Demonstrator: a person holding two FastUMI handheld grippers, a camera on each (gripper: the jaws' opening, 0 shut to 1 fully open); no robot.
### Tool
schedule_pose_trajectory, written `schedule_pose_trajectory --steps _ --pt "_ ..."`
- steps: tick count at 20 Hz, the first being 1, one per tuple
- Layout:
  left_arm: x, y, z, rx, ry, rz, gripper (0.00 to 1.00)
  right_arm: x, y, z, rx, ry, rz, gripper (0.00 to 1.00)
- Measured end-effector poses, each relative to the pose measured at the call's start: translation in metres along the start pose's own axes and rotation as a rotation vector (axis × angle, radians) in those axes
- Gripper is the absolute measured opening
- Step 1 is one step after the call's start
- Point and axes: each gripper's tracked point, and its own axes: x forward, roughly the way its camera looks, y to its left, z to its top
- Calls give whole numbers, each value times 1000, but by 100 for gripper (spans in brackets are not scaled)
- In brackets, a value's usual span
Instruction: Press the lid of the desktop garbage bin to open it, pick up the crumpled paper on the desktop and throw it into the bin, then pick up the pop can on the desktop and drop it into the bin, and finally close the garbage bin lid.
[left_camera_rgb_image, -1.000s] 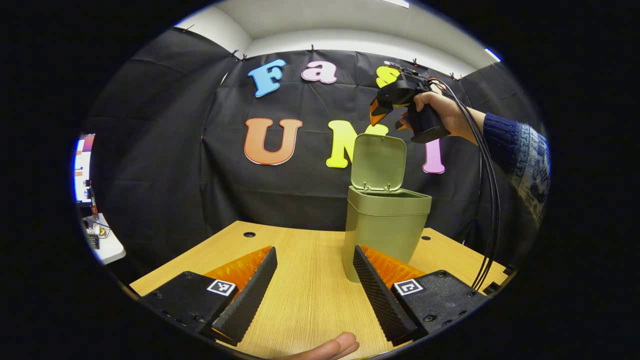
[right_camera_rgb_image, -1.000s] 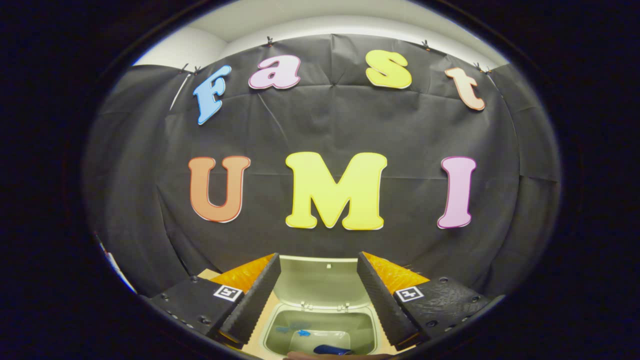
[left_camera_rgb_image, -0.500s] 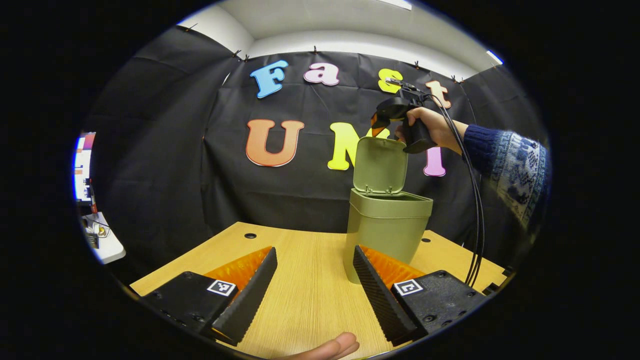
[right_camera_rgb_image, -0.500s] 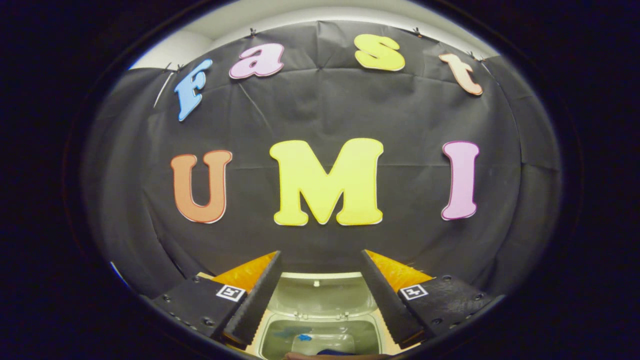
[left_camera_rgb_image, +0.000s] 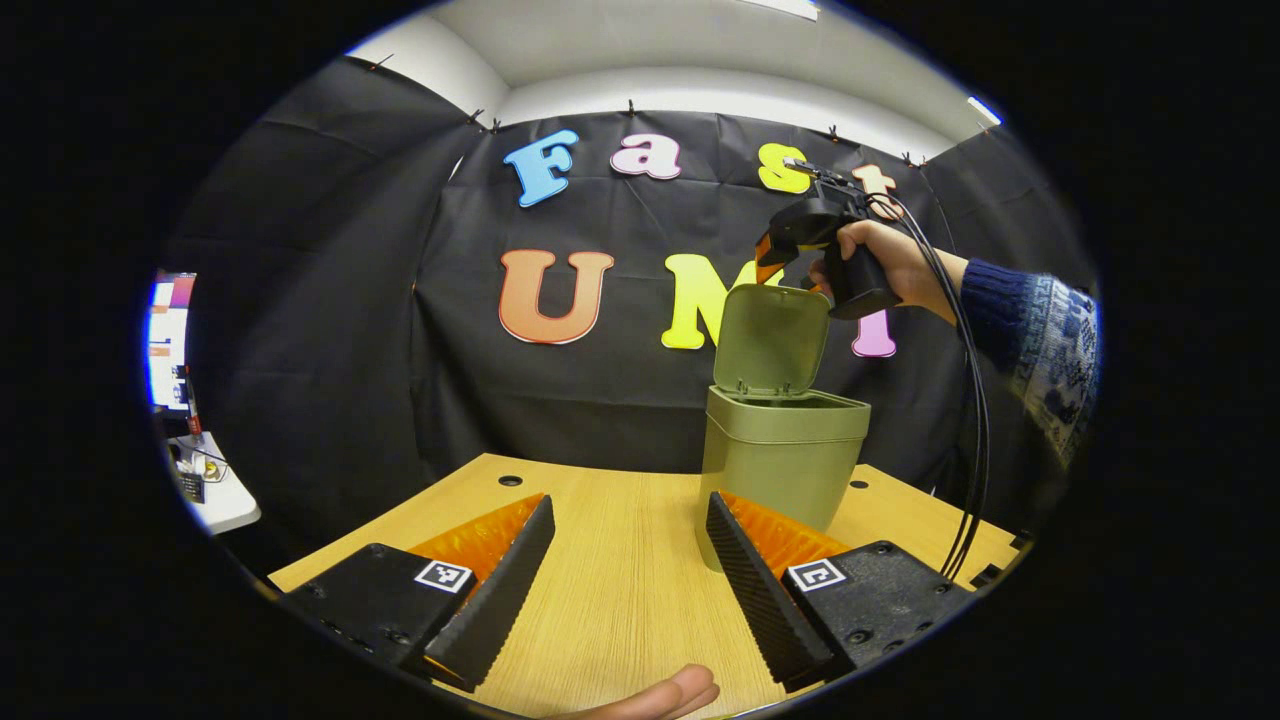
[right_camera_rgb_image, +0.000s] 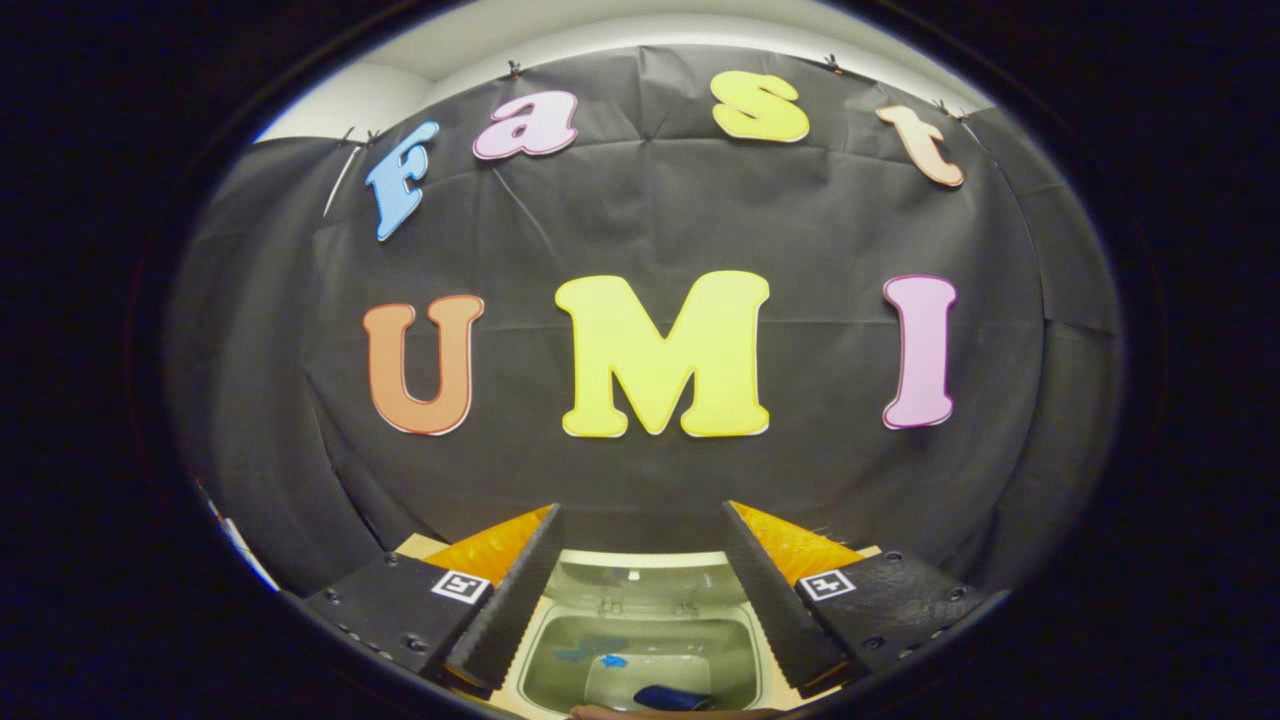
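An olive-green bin (left_camera_rgb_image: 785, 465) stands on the wooden table (left_camera_rgb_image: 610, 590), right of middle, its lid (left_camera_rgb_image: 772, 338) hinged up at the back. My right gripper (left_camera_rgb_image: 766, 268), held in a hand (left_camera_rgb_image: 890, 262), sits just above the lid's top edge, fingers pointing down-left. In the right gripper view the right gripper (right_camera_rgb_image: 640, 585) is open over the lid (right_camera_rgb_image: 640, 578) and the bin's mouth (right_camera_rgb_image: 560, 650). A blue can (right_camera_rgb_image: 668, 697) and pale paper (right_camera_rgb_image: 625, 678) lie inside. My left gripper (left_camera_rgb_image: 630, 565) is open low over the table, its right finger in front of the bin's base.
Black cables (left_camera_rgb_image: 975, 450) hang from the right gripper down past the table's right edge. A blue patterned sleeve (left_camera_rgb_image: 1040, 330) reaches in from the right. A white side table (left_camera_rgb_image: 215, 495) and a lit screen (left_camera_rgb_image: 165, 340) stand at far left. A fingertip (left_camera_rgb_image: 660, 695) shows at the bottom.
The right gripper has come down and forward to the lid's top edge. In the right gripper view the lid looks shorter and more of the bin's inside shows. The left gripper has barely moved.
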Motion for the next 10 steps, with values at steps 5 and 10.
schedule_pose_trajectory --steps 5,10 --pt "-2 -7 4 27 -20 25 98 -31 -3 -36 -17 30 32 96" --pt "-3 -20 4 50 -31 -6 98 -47 4 -82 -13 97 69 96"
